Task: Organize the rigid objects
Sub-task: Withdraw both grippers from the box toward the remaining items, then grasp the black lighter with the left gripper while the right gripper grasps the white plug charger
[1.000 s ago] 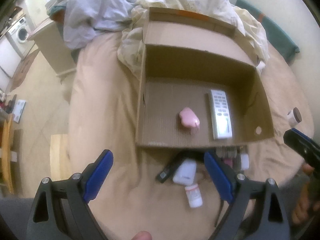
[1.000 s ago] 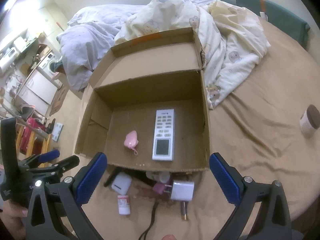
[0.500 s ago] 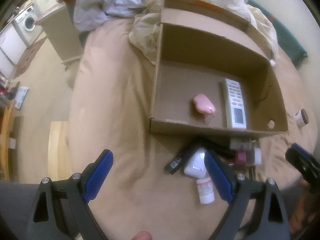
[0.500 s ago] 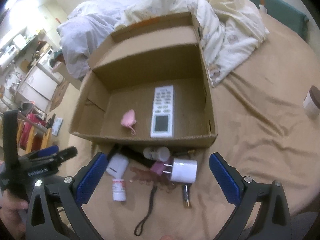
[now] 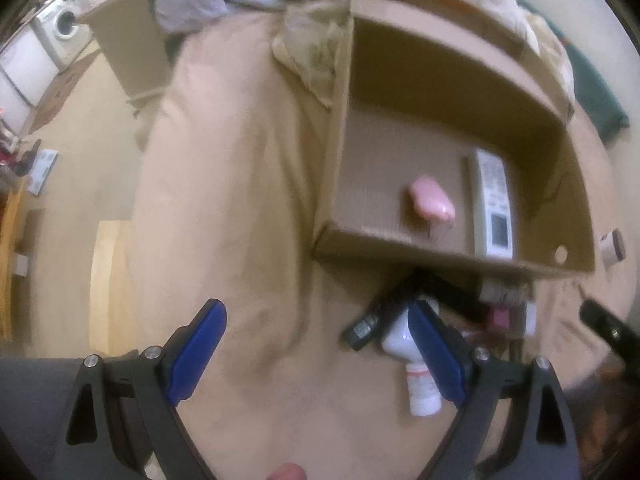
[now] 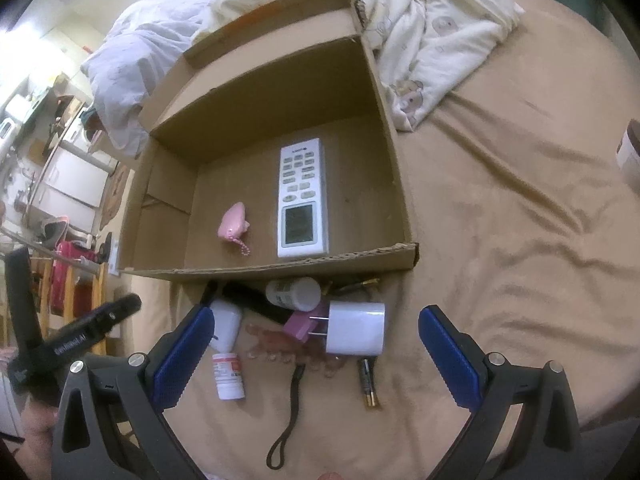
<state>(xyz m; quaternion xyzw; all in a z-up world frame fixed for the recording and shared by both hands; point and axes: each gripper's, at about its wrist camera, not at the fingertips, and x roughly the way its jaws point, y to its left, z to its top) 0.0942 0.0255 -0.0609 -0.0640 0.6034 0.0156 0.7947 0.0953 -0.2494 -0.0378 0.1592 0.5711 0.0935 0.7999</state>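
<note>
An open cardboard box [image 6: 402, 168] [image 5: 440, 258] lies on the tan bed and holds a white remote [image 6: 302, 200] [image 5: 495, 204] and a pink keychain toy [image 6: 234, 222] [image 5: 434, 202]. In front of its near wall lies a heap: a white plug charger [image 6: 356, 332], a pink item [image 6: 300, 326], a white bottle [image 6: 294, 294], a small pill bottle [image 6: 229, 376] [image 5: 420, 390], a white device [image 5: 396, 336], a black strap [image 6: 290, 400] and batteries [image 6: 368, 384]. My right gripper [image 6: 316, 356] hangs open above the heap. My left gripper [image 5: 320, 354] is open over bare sheet, left of the heap.
Rumpled white and cream bedding [image 6: 432, 24] lies behind the box. A brown-lidded jar [image 6: 630, 152] [image 5: 612, 246] stands on the sheet at the right. The bed's left edge drops to the floor [image 5: 80, 152], with a washing machine [image 5: 60, 28] beyond.
Both grippers have sunk toward the bed, so the box and the heap look larger. Both stay open, and no object has moved.
</note>
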